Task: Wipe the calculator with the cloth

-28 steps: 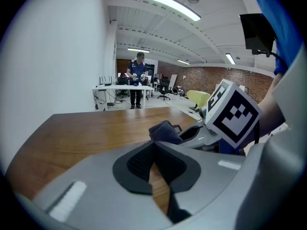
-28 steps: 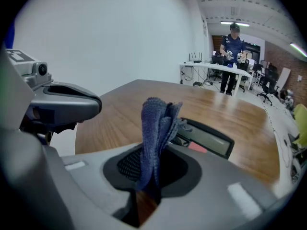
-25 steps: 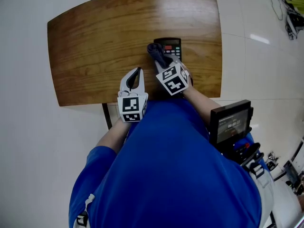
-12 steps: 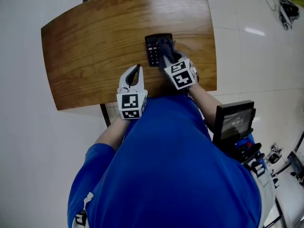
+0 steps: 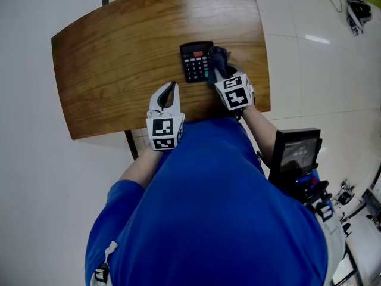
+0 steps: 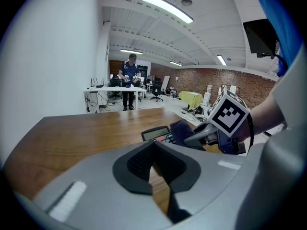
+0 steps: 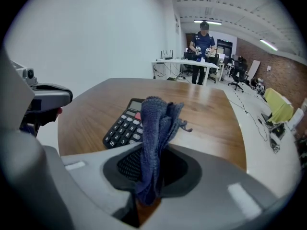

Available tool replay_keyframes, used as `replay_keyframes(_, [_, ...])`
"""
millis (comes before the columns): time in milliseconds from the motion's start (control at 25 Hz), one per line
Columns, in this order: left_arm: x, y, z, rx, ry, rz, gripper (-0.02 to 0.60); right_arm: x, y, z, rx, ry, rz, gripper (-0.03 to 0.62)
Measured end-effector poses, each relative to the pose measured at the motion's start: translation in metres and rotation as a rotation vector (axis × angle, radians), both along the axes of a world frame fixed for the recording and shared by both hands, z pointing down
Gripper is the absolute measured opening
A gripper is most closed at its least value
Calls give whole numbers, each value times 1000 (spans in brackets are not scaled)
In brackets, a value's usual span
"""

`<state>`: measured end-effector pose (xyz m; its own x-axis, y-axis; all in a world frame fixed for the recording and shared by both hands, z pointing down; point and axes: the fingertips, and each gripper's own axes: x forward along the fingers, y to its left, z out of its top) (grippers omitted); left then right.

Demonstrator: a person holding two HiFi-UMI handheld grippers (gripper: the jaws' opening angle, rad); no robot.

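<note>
Looking down, we see the calculator (image 5: 195, 61) lying flat on the wooden table (image 5: 113, 52), keys up, its display end turned away from us. We take it as our landmark.

Our right gripper (image 5: 214, 71) comes in from the calculator's near right. Its jaws are clamped on the cloth (image 5: 218, 57), a bunched dark blue piece that stands up out of the pads and sits at the calculator's right edge. We cannot tell whether it touches the casing. In the right gripper view the cloth (image 7: 156, 128) rises between the jaws of that gripper (image 7: 149, 178), with the keypad (image 7: 123, 128) just left of it.

Our left gripper (image 5: 172, 90) hangs to the calculator's near left, apart from it, over the table's near edge. In its own view the left gripper (image 6: 156, 169) has its jaw tips drawn together with nothing between them, and the calculator (image 6: 156, 134) shows beyond them.

Left of the calculator we have a wide run of bare wood out to the table's rounded corner. Beyond it the wood is bare up to the far edge. Right of it only a narrow strip remains before the edge, and near it a short band before the near edge.
</note>
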<state>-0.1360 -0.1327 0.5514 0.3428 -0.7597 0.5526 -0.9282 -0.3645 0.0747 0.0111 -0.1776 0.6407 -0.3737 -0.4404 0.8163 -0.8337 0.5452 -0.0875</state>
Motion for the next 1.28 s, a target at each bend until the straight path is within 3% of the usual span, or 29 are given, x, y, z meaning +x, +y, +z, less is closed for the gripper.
replay_keyframes(240, [-9,4,-4,15,-7,-26,5,-20,0,-9,13,-16,-48,78])
replay_keyframes(760, [-43,29,-24,8,-54,-111,5,-113,32,-29,-4,-91,-278,78])
replay_keyframes(1280, [-34,25,-14,-34,-47,-84,5,-86,24,-11,-30,-75,-196,78])
